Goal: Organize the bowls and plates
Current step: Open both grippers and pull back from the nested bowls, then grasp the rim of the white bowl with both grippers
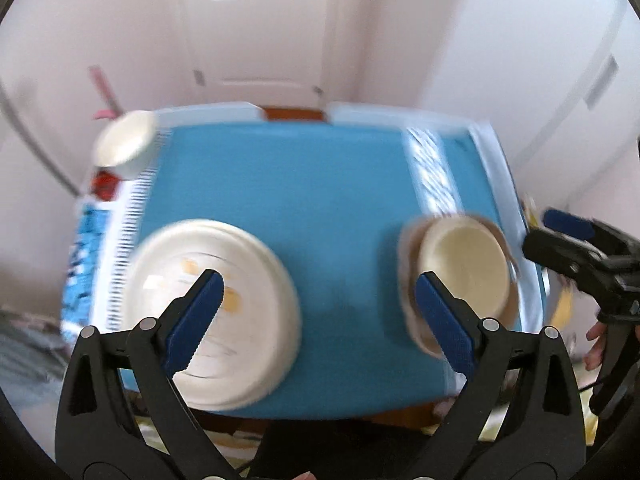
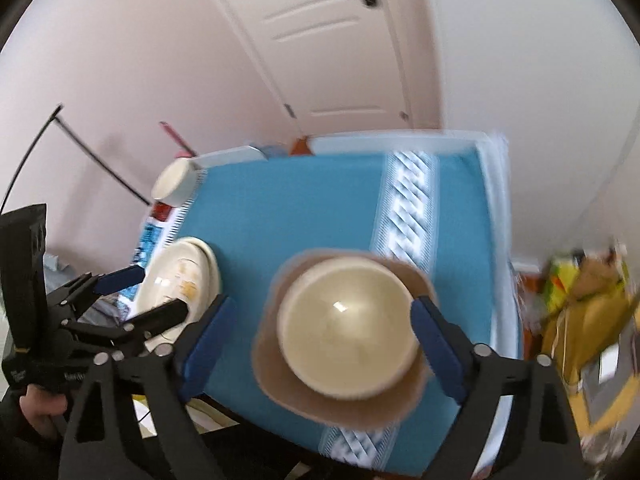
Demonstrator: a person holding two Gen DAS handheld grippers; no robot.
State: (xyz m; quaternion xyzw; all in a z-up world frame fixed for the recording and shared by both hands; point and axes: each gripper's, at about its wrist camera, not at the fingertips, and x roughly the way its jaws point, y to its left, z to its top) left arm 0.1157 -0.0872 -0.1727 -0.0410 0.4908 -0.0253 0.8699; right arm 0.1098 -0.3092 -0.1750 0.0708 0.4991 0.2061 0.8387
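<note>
A stack of cream plates lies at the near left of the blue-clothed table; it also shows in the right wrist view. A cream bowl sits on a brown plate at the near right; the bowl also shows in the left wrist view. My left gripper is open and empty above the near edge, between the two stacks. My right gripper is open, its fingers on either side of the bowl, above it. The frames are motion-blurred.
A small white bowl stands at the table's far left corner, with a red item beside it. A white door and walls lie behind. Yellow clutter sits to the right of the table.
</note>
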